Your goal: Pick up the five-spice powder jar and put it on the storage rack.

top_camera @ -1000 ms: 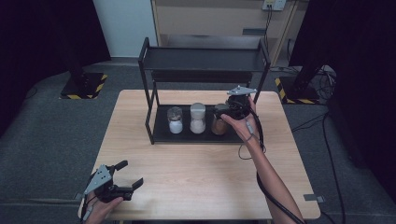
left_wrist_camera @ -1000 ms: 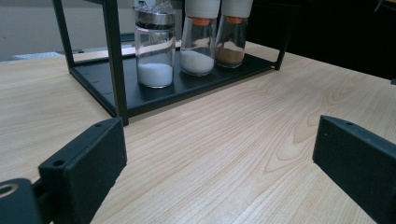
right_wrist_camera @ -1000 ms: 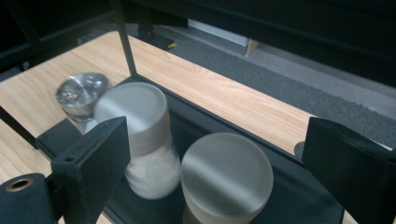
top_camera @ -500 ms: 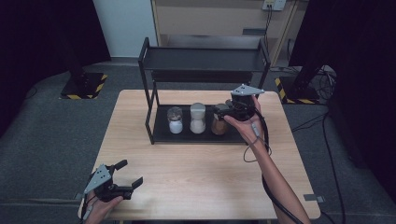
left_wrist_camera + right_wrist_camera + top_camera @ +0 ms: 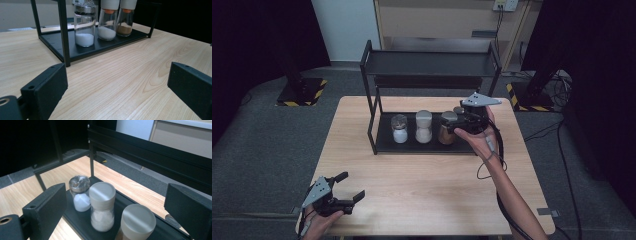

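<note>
1. Brown spice jar (image 5: 447,128): stands upright on the lower shelf of the black rack (image 5: 432,65), rightmost in a row of three, just beside the middle jar. One item.
2. Right hand-held gripper (image 5: 460,124): jaws released, having just been opening, nothing pressed between them. In the right gripper view they straddle the row from above, the brown jar's grey cap (image 5: 138,218) low between them.
3. Risk: the hand is near the jar; a jaw catching the cap on the way out would likely tip it against its neighbour and could topple the row.
4. Risk: lifting too steeply may knock the gripper on the rack's upper shelf and jolt the whole frame.
5. Risk: the trailing cable (image 5: 492,150) hangs by the rack's front edge and could snag there.
6. Middle jar with white grains (image 5: 423,126): one. Glass shaker with white powder (image 5: 399,129): one, at the left end. Jars in all: three.
7. Left hand-held gripper (image 5: 347,187): one, jaws apart and empty, low over the near left corner of the worktop (image 5: 422,180).
8. Rack: one, two shelves. Worktop: one.
</note>
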Available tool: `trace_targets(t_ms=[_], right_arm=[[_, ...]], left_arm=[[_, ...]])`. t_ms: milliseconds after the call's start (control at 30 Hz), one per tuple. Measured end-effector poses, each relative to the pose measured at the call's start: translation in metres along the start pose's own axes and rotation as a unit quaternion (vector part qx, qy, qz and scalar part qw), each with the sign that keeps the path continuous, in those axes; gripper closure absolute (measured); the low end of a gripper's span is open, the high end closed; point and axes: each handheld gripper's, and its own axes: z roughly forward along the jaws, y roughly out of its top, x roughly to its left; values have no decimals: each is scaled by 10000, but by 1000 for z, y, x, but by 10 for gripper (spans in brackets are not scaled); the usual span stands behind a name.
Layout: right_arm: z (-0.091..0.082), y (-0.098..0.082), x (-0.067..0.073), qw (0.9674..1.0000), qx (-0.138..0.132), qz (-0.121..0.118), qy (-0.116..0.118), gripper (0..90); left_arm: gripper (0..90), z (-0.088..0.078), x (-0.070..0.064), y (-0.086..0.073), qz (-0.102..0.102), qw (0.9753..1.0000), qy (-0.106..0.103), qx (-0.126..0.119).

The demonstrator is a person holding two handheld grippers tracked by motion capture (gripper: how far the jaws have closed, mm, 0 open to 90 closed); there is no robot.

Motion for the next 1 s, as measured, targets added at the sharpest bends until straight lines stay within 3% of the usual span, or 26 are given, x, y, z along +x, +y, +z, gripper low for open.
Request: trace_targets(t_ms=[533,1000], right_arm=[[-39,-15,14,9988,-319,-114,352,43],[-87,-52,25,9989,-396,-166,196,41]], left_arm=[[16,0,-1,0,24,10000,-29,-6],[15,-1,-1,0,34,10000,-3,-29]])
